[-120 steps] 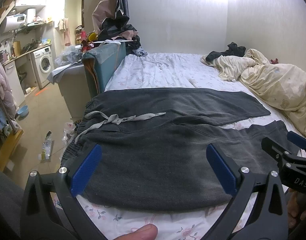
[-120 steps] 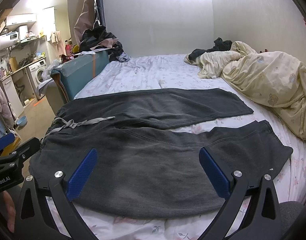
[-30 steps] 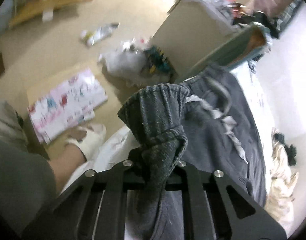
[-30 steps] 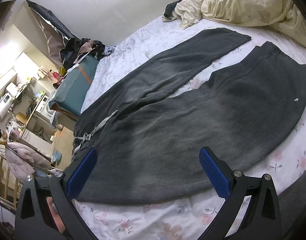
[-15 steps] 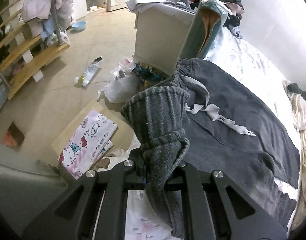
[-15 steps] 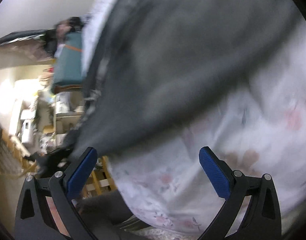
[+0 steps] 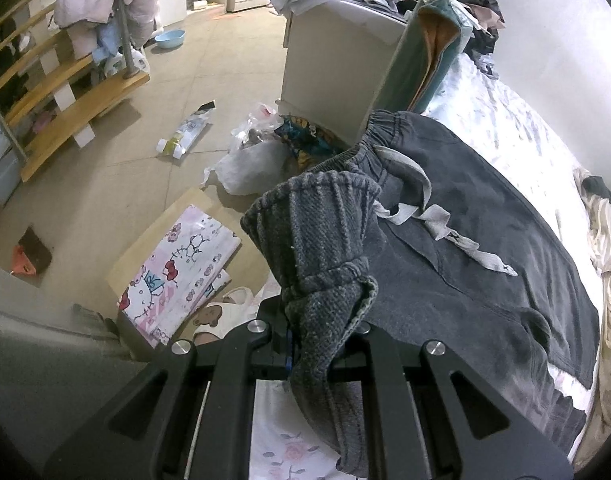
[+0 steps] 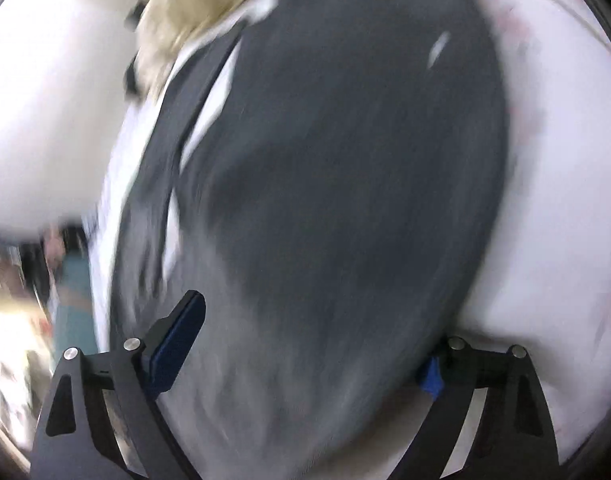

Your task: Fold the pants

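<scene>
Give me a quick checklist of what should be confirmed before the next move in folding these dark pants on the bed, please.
1. Left tool has a firm hold: ok, it is shut on the bunched waistband of the pants.
2. Right tool ready to grab: ok, its blue pads stand wide apart over the pants; the jaws have just been closing a little, and the pads do not press on the cloth.
3. Right tool lined up on an edge: cannot tell, that view is badly blurred.
4. Drawstring out of the way: ok, it lies loose on top of the fabric, away from the left tool.
5. Pants flat on the sheet: not ok at the lifted corner.
</scene>
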